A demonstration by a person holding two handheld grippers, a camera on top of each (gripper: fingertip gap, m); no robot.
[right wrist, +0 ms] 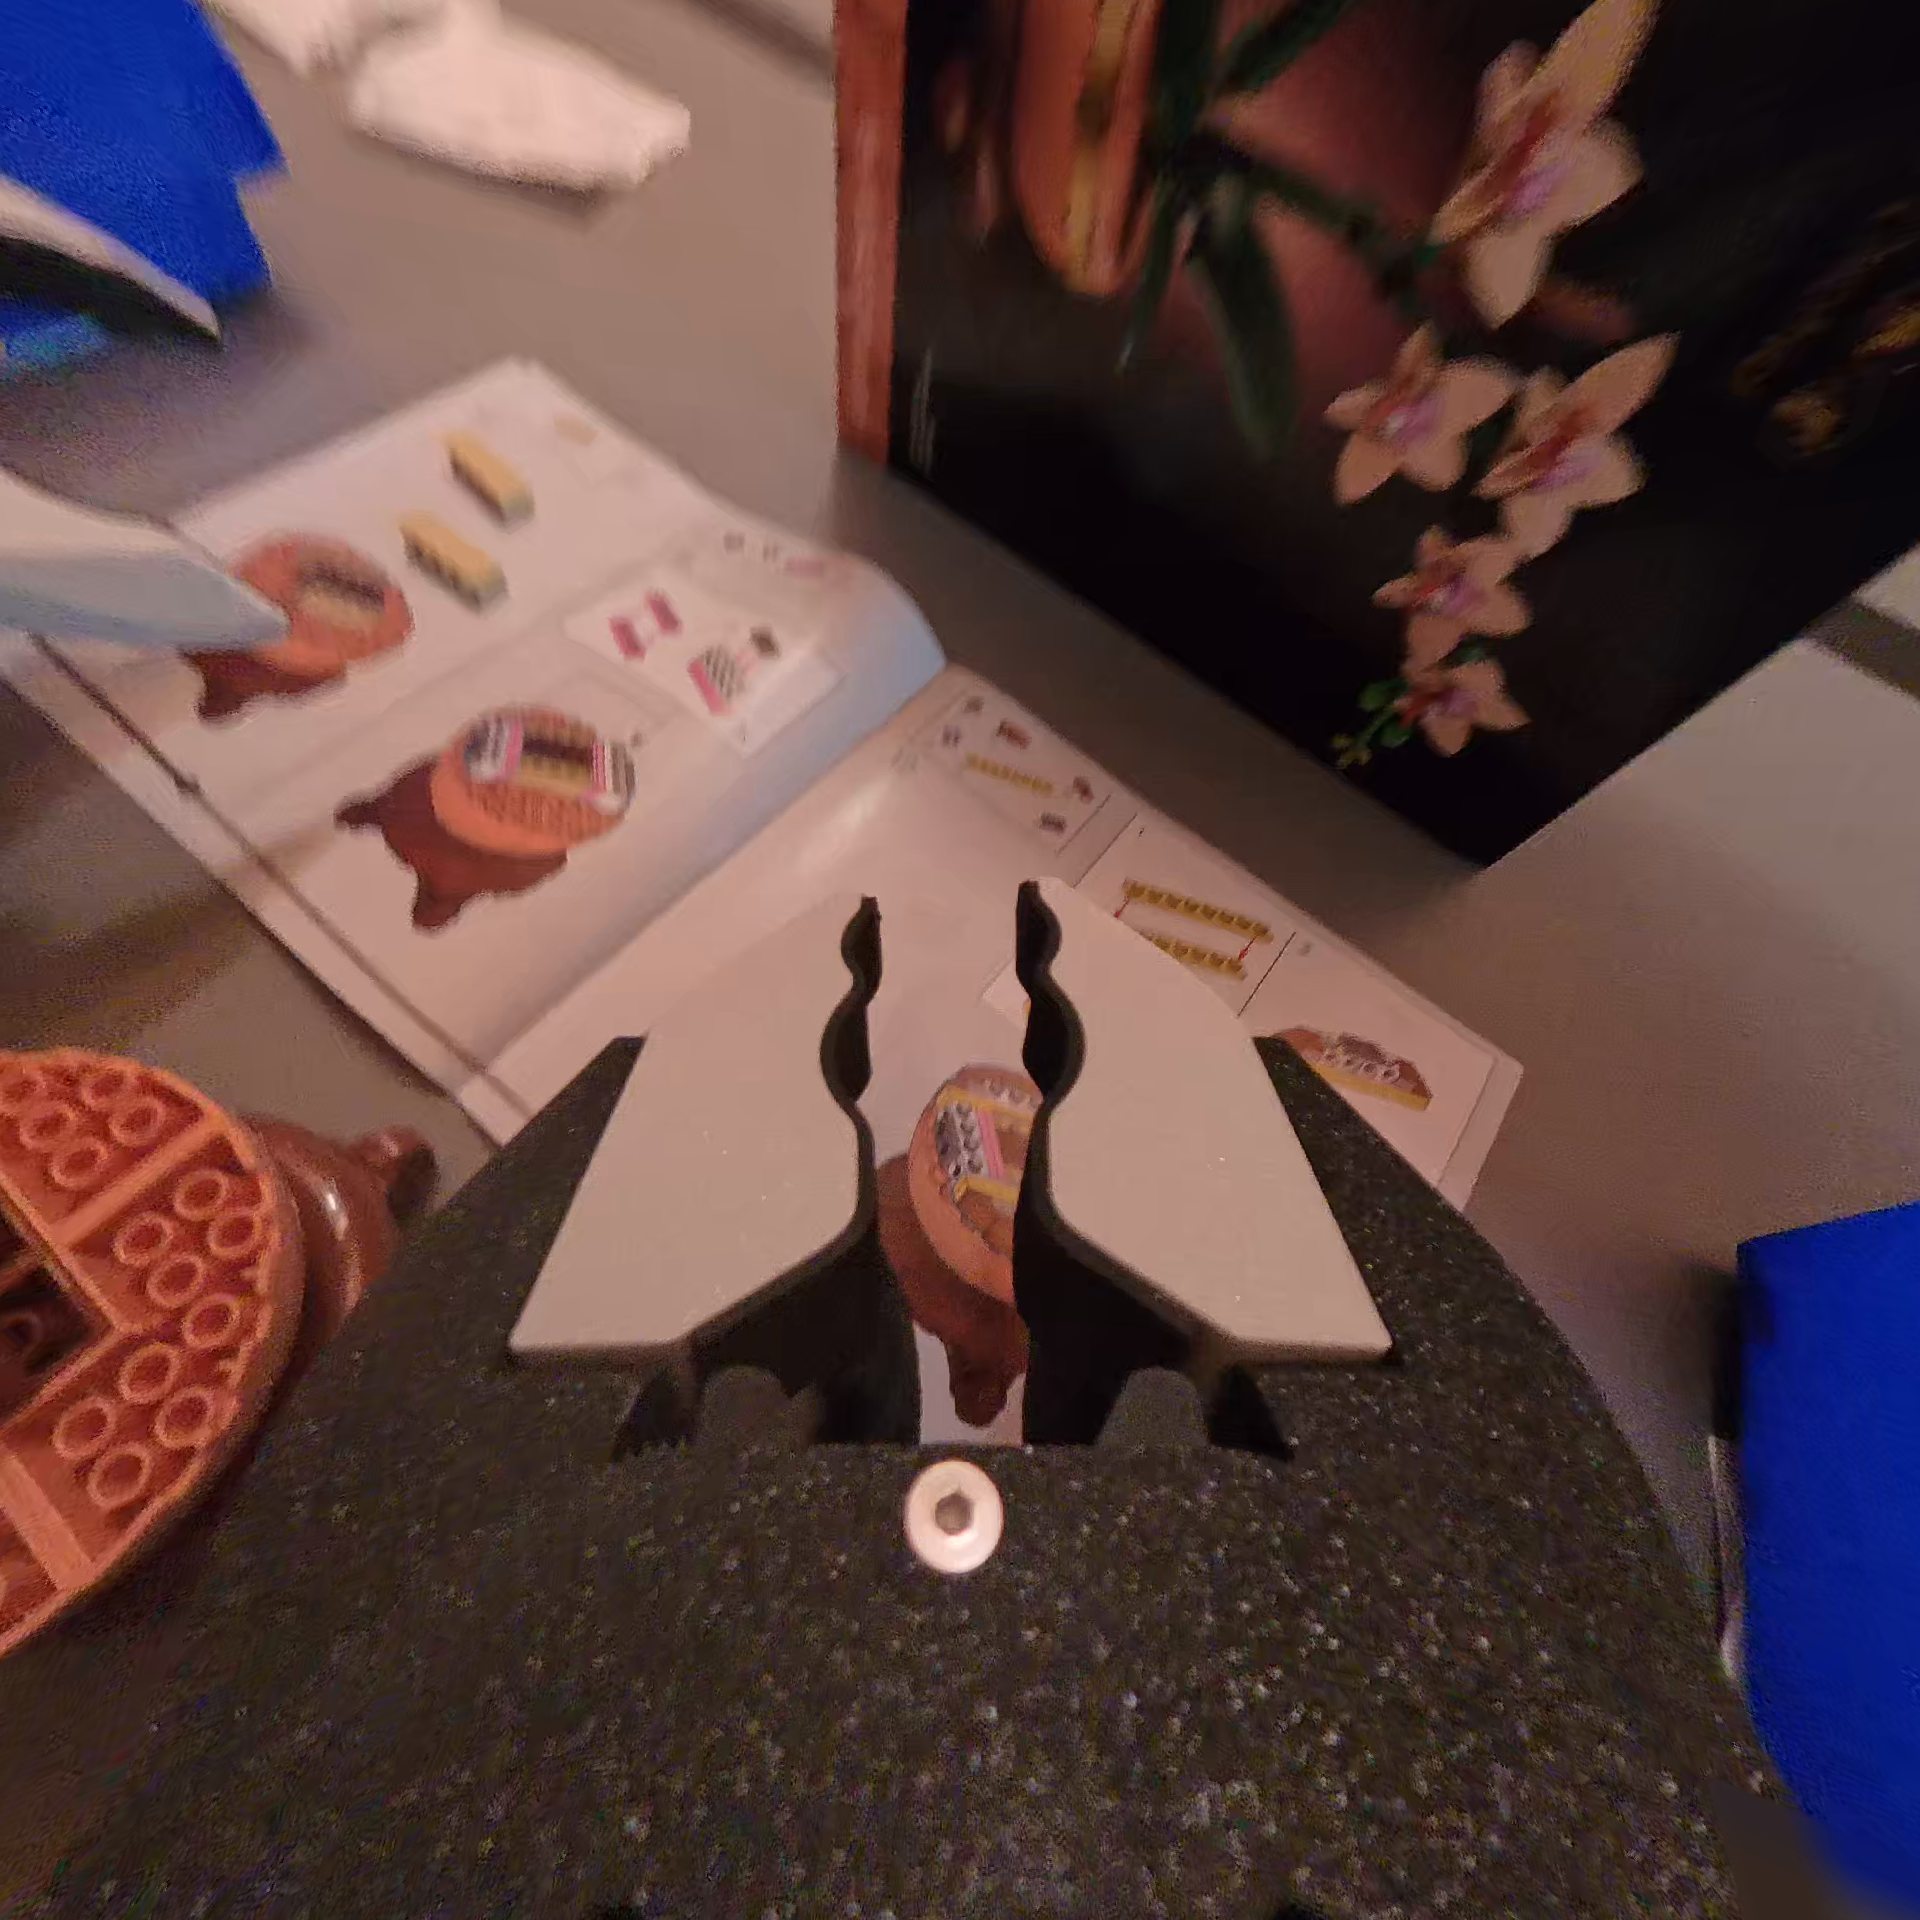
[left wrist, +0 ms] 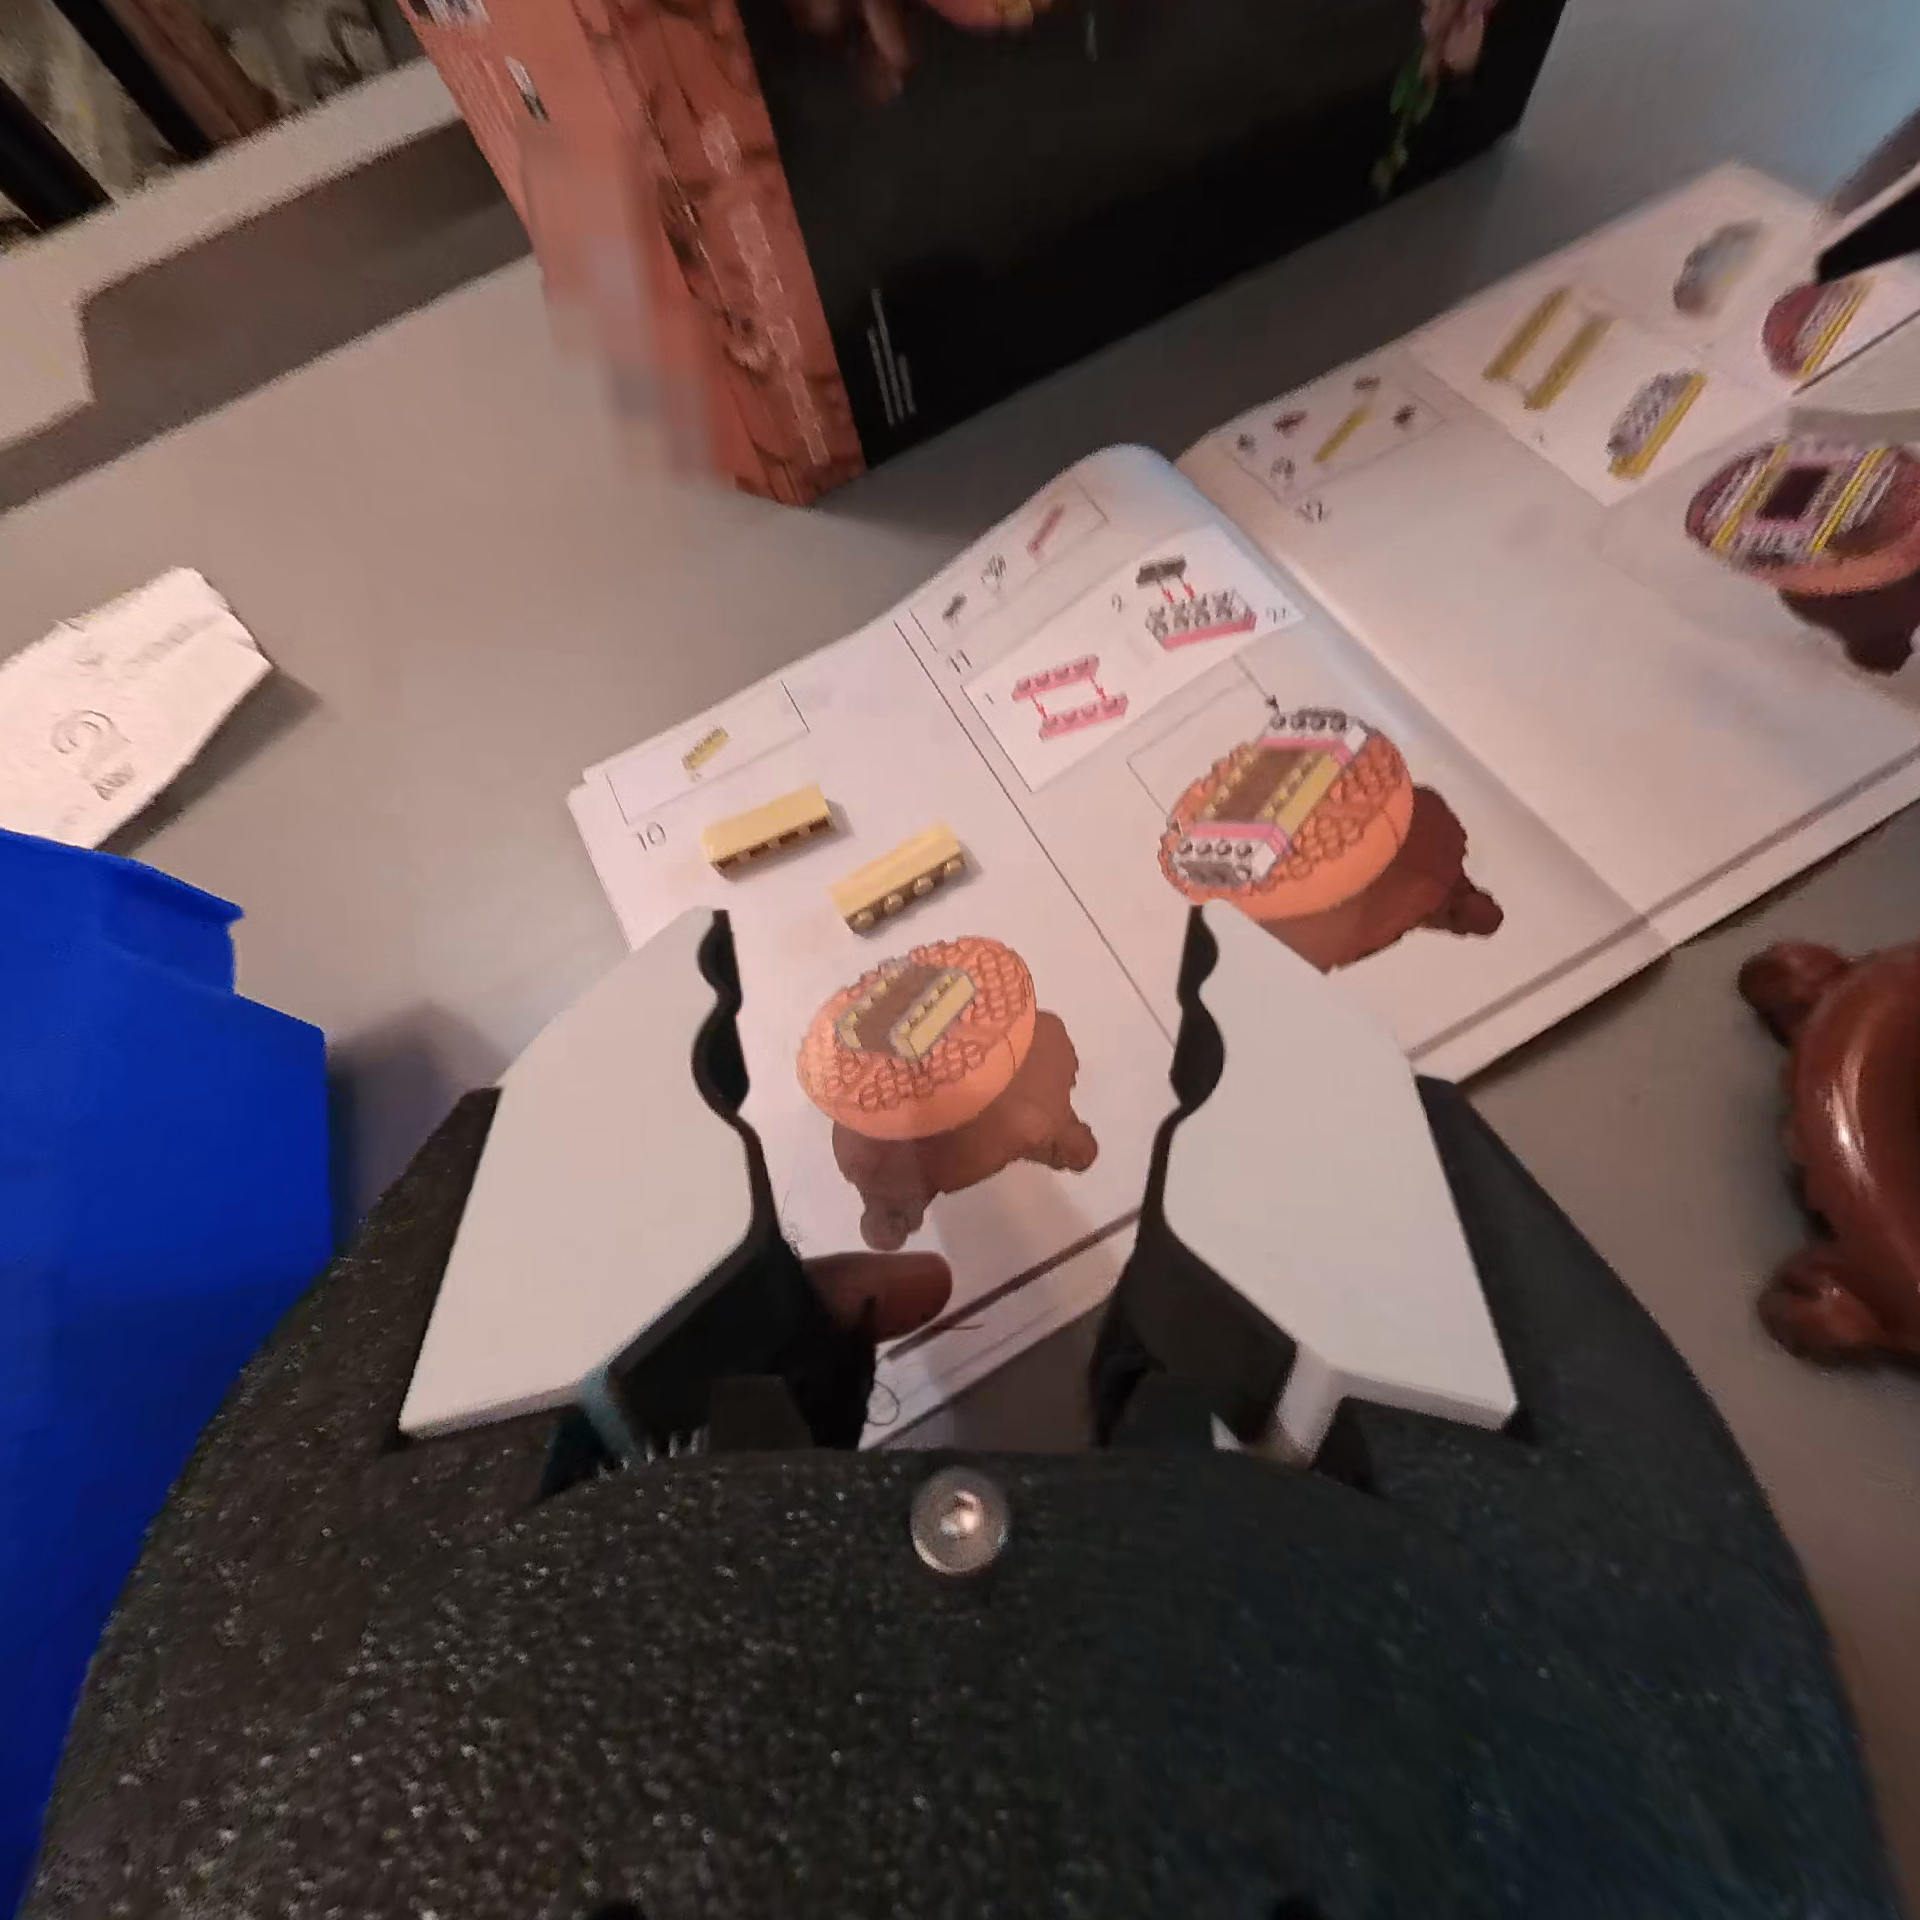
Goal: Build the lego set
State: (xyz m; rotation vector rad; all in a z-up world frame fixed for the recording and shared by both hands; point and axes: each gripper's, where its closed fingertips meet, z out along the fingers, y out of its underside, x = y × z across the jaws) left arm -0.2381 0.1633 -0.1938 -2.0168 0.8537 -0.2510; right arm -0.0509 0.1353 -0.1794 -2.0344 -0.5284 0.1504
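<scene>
Grey tabletop (left wrist: 416,540) with an open white paper instruction booklet (left wrist: 1351,665) lying flat, pages covered in printed build steps. Two real pale-yellow rectangular studded bricks (left wrist: 770,828) resting on the booklet's near-left page, side by side with a gap between them; second brick (left wrist: 902,874) a little nearer and further right. Long axes of both running left to right, tilted slightly away toward the right.

Left gripper (left wrist: 956,925), white two-finger claw on a black foam-textured body, held low over the booklet with fingers spread wide apart and nothing between them. Nearer brick lying just ahead of the fingertips, slightly left of centre in the gap. Long axis roughly crosswise to the claw's pointing direction, so closing would likely press on the short ends unless the claw turns.

Right gripper (right wrist: 945,904), same build, hovering above the booklet's right page; fingers parted by a narrow gap, empty. Bricks well apart from it, far to its left, so the left claw judged much the nearer for the pick.

Round brown pot-shaped base with an orange studded top plate (right wrist: 135,1278) standing on the table at the near edge of the booklet, left of the right claw. Dark cardboard box printed with orchid flowers (right wrist: 1351,416) upright at the far side. Blue material (left wrist: 125,1143) at near left; crumpled white paper (left wrist: 114,696) at far left.
</scene>
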